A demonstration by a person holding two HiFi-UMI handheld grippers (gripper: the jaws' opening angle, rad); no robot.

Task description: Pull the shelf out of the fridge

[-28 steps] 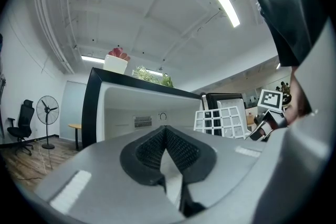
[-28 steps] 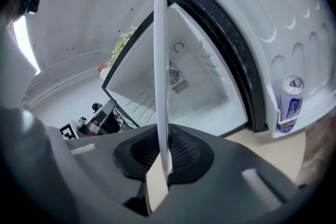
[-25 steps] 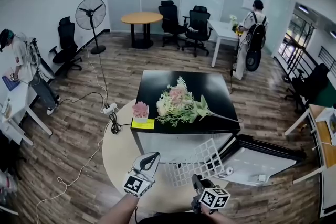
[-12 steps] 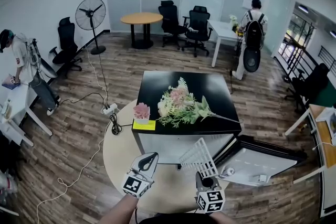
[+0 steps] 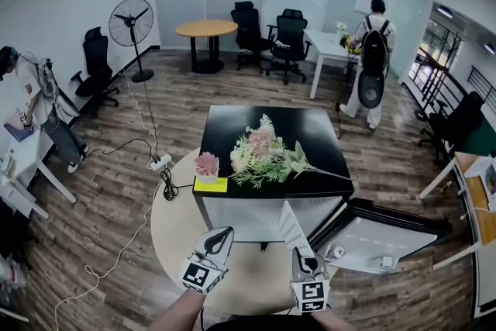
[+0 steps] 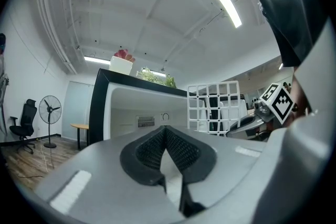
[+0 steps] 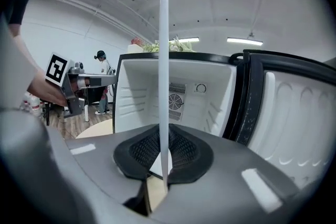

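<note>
The white wire shelf is out of the fridge and stands upright on edge in front of its open cavity. My right gripper is shut on its near edge. In the right gripper view the shelf shows as a thin vertical white bar rising from between the pads, with the empty fridge interior behind it. My left gripper is shut and empty, left of the shelf. In the left gripper view the shelf grid stands to the right of the fridge.
The fridge door lies swung open to the right. A flower bunch, a small pink plant and a yellow note sit on the fridge top. A round beige table is underneath. A cable runs across the floor at left.
My right gripper has rolled and risen a little, turning the shelf from lying flat and face-on to standing edge-on. The left gripper has stayed put.
</note>
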